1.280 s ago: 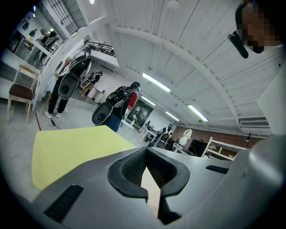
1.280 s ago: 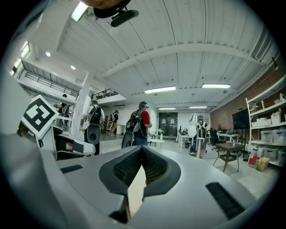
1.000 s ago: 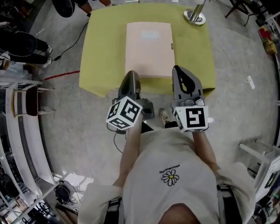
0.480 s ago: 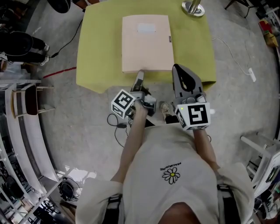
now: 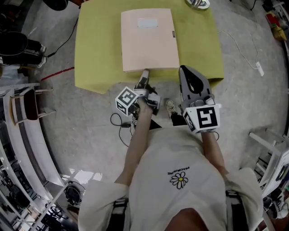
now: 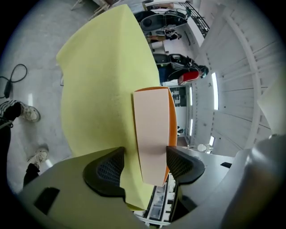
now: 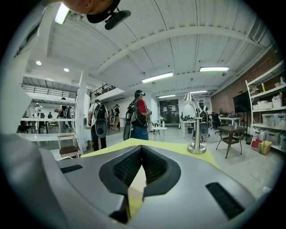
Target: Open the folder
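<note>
A pale pink folder (image 5: 148, 40) lies shut on the yellow-green table (image 5: 97, 45), with a white label near its far end. My left gripper (image 5: 144, 76) is rolled on its side at the folder's near edge. In the left gripper view its jaws have just been opening and stand apart, with the folder's (image 6: 152, 125) pink cover and orange back between them; a strip of table (image 6: 103, 80) shows beside one pad. My right gripper (image 5: 186, 72) hovers off the table's near edge, right of the folder, shut and empty (image 7: 141, 150).
A metal stand base (image 5: 198, 3) sits at the table's far right corner (image 7: 196, 144). Below the near edge are shoes (image 5: 170, 107) and a black cable (image 5: 118, 122). A chair (image 5: 27, 103) stands at the left. People (image 7: 138, 114) stand beyond the table.
My left gripper has sunk, rolled onto its side and opened, ending at the folder's near edge. The right gripper has dipped slightly.
</note>
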A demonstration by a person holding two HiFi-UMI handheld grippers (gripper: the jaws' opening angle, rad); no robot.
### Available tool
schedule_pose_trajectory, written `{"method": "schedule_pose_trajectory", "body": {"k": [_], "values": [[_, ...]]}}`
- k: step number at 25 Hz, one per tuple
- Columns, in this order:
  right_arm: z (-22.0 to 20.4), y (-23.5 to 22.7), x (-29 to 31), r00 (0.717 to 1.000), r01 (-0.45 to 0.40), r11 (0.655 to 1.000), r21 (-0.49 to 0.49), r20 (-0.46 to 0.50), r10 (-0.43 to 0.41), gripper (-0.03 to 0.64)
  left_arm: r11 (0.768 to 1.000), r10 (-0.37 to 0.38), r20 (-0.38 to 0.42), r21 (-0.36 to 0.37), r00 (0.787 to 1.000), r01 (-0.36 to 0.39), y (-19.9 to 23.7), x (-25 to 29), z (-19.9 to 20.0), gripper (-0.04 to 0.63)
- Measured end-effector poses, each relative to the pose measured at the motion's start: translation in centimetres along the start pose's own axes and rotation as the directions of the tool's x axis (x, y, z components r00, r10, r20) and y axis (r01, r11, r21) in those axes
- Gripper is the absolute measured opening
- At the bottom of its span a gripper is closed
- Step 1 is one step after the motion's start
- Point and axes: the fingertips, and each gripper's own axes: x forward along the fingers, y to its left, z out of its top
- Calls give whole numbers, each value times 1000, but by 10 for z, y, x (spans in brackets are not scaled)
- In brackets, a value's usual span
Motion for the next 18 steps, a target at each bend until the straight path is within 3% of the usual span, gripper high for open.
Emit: {"method": "schedule_pose_trajectory", "body": {"k": [7, 18], "values": [[-9, 3, 2, 999, -18, 1000, -3, -26, 18, 11, 1000, -27, -17, -4, 999, 27, 1, 2, -1, 288], [-14, 11, 2, 998, -50, 999, -9, -38, 50, 10, 998, -30, -39, -55, 999, 28, -1, 4, 0, 330]]}}
